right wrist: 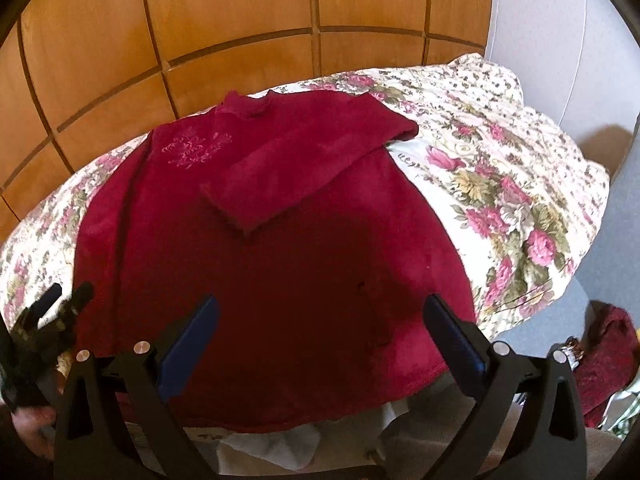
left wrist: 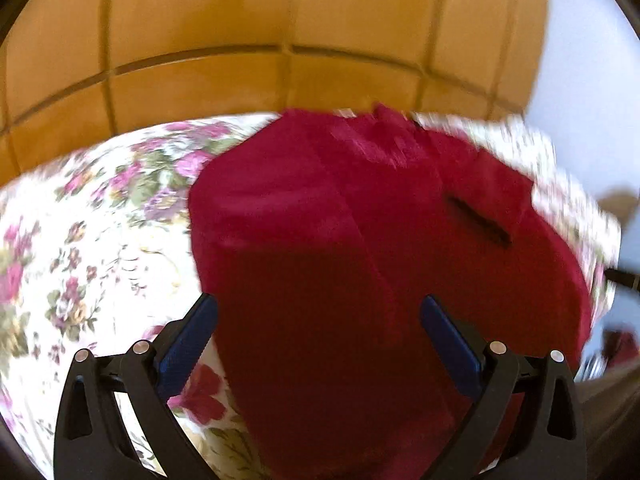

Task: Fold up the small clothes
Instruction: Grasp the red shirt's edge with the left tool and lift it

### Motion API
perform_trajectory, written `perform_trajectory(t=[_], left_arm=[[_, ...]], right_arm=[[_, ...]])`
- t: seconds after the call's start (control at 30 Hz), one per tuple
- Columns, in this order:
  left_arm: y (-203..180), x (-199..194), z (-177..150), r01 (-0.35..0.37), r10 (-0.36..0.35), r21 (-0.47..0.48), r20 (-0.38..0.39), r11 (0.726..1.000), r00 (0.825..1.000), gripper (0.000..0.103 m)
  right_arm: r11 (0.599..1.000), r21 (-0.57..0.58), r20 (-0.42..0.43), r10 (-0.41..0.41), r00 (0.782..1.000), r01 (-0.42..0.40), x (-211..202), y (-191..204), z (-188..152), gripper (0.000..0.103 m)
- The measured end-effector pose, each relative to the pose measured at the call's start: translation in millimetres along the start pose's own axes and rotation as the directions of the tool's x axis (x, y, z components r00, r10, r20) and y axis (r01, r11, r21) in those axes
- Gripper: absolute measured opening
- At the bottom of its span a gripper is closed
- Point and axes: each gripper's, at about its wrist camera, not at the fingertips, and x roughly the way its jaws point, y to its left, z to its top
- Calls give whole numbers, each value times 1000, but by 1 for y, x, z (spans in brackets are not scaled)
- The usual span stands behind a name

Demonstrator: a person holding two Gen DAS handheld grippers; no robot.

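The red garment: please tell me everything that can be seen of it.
The red garment is a small dark red top of soft, fleecy-looking fabric. It lies flat on the floral cover, its high neck toward the wooden panels. Pale embroidery marks the chest. One sleeve is folded across the front, its cuff lying on the body. The hem lies near the camera. Both tools, left and right, hover open above it; neither grips it.

Floral bedcover spread before wooden panelled wall; white wall at right
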Motion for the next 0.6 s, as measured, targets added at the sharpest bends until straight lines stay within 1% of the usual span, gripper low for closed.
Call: perform_trajectory(t=[0.03, 0.07, 0.1, 0.13, 0.2, 0.23, 0.27, 0.3, 0.33, 0.37, 0.43, 0.5, 0.6], left_arm=[[-5, 4, -2, -1, 2, 31, -23, 1000, 1000, 77], [-10, 10, -6, 1, 2, 63, -53, 998, 999, 61], [-13, 15, -10, 6, 0, 79, -74, 997, 997, 60], [-13, 13, -13, -2, 7, 90, -56, 996, 998, 59], [-14, 12, -14, -2, 8, 113, -50, 994, 999, 54], [-13, 12, -13, 2, 4, 116, -50, 993, 999, 42], [-8, 9, -12, 7, -2, 111, -47, 994, 999, 25], [-6, 7, -10, 11, -7, 101, -46, 995, 999, 16], [-3, 7, -5, 19, -15, 78, -44, 997, 999, 10], [9, 4, 2, 60, -59, 21, -54, 998, 997, 9], [24, -1, 11, 104, -107, -60, -62, 993, 992, 6], [42, -14, 24, 86, -88, -106, -19, 991, 996, 6], [77, -32, 47, 77, -69, -177, 54, 981, 996, 6]], right_arm=[[1000, 3, 1, -7, 1000, 7, 0, 0, 0, 101], [999, 2, 2, -36, 999, 36, 0, 0, 0, 101], [998, 0, 3, -60, 998, 60, 0, -1, 0, 101], [996, -1, 4, -90, 996, 90, 0, -2, -1, 101], [994, 12, 0, -113, 994, 113, 1, -6, 0, 101], [994, 24, -8, -103, 995, 103, 2, -7, 0, 101], [997, 34, -15, -73, 997, 74, 4, -8, 1, 101], [998, 42, -20, -49, 999, 50, 5, -9, 2, 101], [998, 50, -23, -28, 999, 29, 6, -9, 3, 101], [999, 51, -27, -9, 1000, 11, 8, -9, 4, 101], [999, 37, -39, -3, 999, 4, 11, -6, 5, 101], [1000, 16, -42, -9, 999, 9, 13, -3, 7, 101], [1000, -7, -54, 0, 999, -1, 17, 2, 10, 101]])
